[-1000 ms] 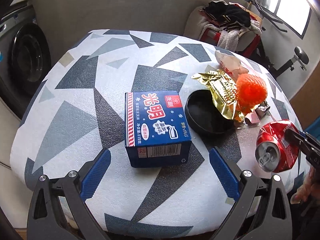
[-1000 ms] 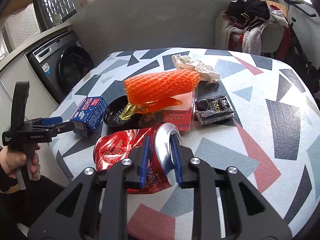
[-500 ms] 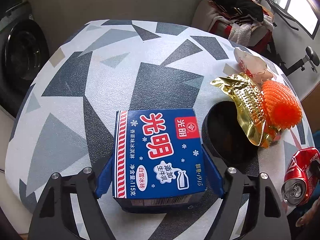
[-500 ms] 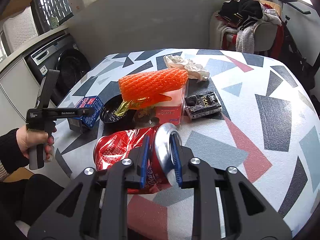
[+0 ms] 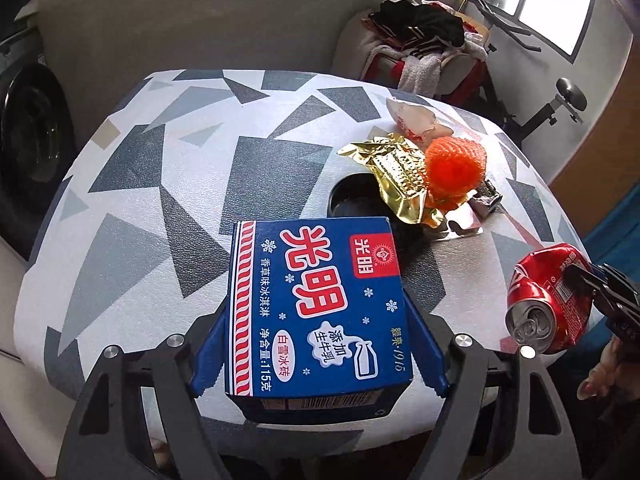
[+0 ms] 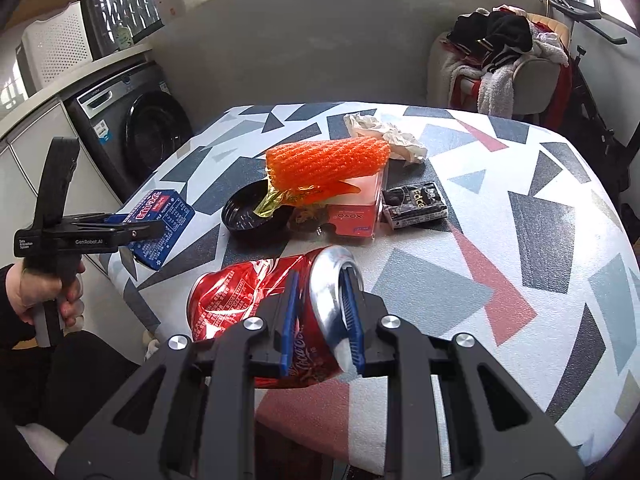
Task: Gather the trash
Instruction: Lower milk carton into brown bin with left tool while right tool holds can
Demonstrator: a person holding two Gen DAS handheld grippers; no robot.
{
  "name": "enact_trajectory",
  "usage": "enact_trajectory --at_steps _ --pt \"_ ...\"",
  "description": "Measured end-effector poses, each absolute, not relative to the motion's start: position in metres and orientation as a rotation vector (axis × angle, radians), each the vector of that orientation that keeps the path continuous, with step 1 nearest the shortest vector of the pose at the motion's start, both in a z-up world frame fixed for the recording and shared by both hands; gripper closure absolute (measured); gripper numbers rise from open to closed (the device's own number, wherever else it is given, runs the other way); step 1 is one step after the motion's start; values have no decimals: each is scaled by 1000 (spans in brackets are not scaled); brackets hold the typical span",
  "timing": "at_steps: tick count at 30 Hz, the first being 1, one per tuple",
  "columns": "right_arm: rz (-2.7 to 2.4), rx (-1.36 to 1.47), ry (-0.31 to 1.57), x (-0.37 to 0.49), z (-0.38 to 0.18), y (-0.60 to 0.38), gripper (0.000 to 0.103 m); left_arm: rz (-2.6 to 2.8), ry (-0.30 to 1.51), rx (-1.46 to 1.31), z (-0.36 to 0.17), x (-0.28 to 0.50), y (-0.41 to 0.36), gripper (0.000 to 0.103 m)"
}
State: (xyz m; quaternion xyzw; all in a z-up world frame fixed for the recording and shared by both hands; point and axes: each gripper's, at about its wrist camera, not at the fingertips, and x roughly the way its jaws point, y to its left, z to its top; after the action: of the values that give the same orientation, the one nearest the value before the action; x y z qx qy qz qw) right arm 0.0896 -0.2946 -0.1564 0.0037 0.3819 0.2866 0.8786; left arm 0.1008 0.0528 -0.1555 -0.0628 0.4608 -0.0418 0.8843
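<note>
From my left tool (image 5: 316, 344), the far left half of the worktop (image 5: 168, 168) lies bare, so I have open passage there up to the grey wall behind. Ahead and to the right, the way is blocked by a cluster: the black dish (image 5: 352, 200), gold foil wrapper (image 5: 396, 176), orange foam net (image 5: 454, 168) and crumpled paper (image 5: 412, 118), all touching or just beside one another. On my right tool's (image 6: 320, 316) side, the red XOYO box (image 6: 356, 212) and black packet (image 6: 416, 204) sit straight ahead, while the worktop's right half (image 6: 560, 216) is open. The washing machine (image 6: 136, 128) stands close off the left edge.
</note>
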Motion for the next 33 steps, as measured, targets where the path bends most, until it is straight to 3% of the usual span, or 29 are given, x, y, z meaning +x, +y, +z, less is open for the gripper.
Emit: enact_trajectory --at_steps 9,24,30,33 --pt "581 32 777 67 -148 -311 78 -237 939 -34 -152 27 0 27" --pt "573 55 781 45 -151 -321 78 -341 1105 9 -215 -38 -39 26" --pt "596 42 786 40 -154 -315 78 -310 1081 -15 -207 -36 -33 12" --pt "622 26 791 36 -155 -310 78 -270 1045 -37 -196 -32 -22 12"
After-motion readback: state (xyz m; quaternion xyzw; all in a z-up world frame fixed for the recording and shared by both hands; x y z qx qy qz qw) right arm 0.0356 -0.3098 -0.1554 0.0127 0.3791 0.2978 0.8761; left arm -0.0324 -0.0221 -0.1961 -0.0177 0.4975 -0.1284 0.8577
